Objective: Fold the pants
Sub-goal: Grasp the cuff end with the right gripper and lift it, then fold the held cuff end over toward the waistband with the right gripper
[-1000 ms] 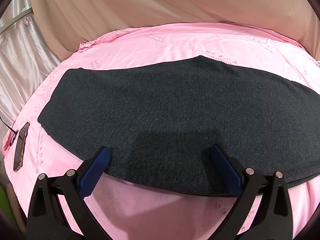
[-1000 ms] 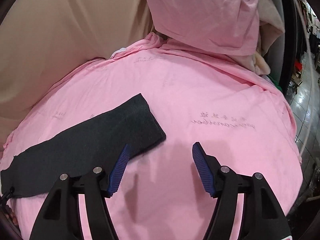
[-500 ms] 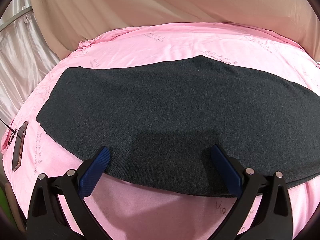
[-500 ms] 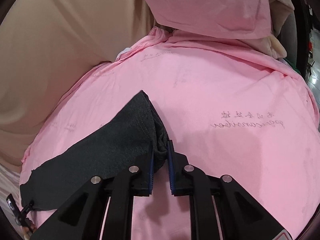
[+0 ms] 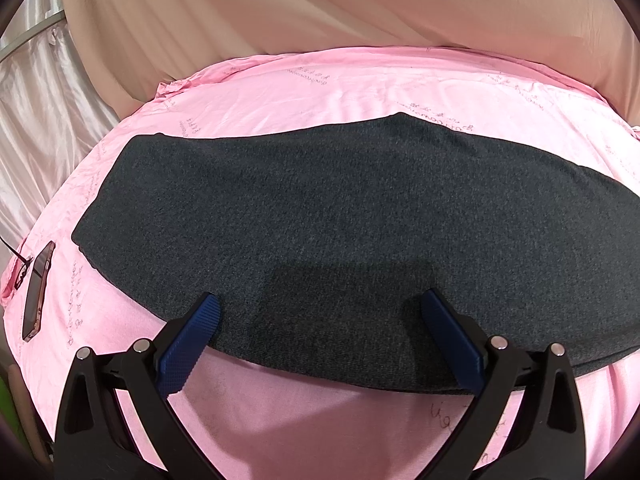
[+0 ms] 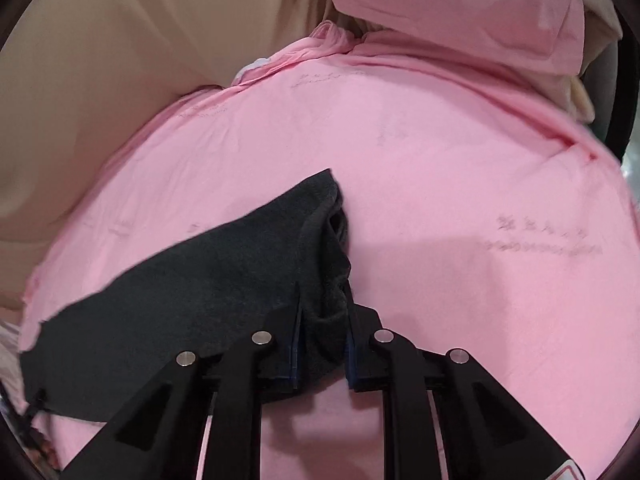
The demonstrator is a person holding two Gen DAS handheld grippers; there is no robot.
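The left gripper point(image 5: 318, 316) pointed steeply down at the pants point(image 5: 340, 232), its two blue-padded fingers point(image 5: 188, 340) spread wide and hovering over the near hem of the dark grey fabric, with nothing pinched between them. The right gripper point(image 6: 322, 312) also tilted down toward the pants point(image 6: 208, 292), at their cuff end; its two fingers point(image 6: 294, 336) were drawn close together with a bunched fold of the dark cloth pinched between the pads, though the jaws were easing slightly apart at that moment while the fabric still sat squeezed between them. The pants lay spread flat as one long dark band across the pink sheet point(image 5: 328, 88), the cuff end rumpled and lifted where the right gripper held it, the rest lying smooth. There was one pair of pants, two grippers and one pink sheet point(image 6: 460, 184) printed with faint lines of script. One phone point(image 5: 38, 288) in a reddish case lay on the sheet left of the pants, well apart from them, near the sheet's left edge. Beyond the pants, a beige cloth point(image 5: 340, 8) rose behind the sheet, and one pink pillow point(image 6: 452, 4) sat at the far right beyond the cuff end. No hand of the person showed in either view.
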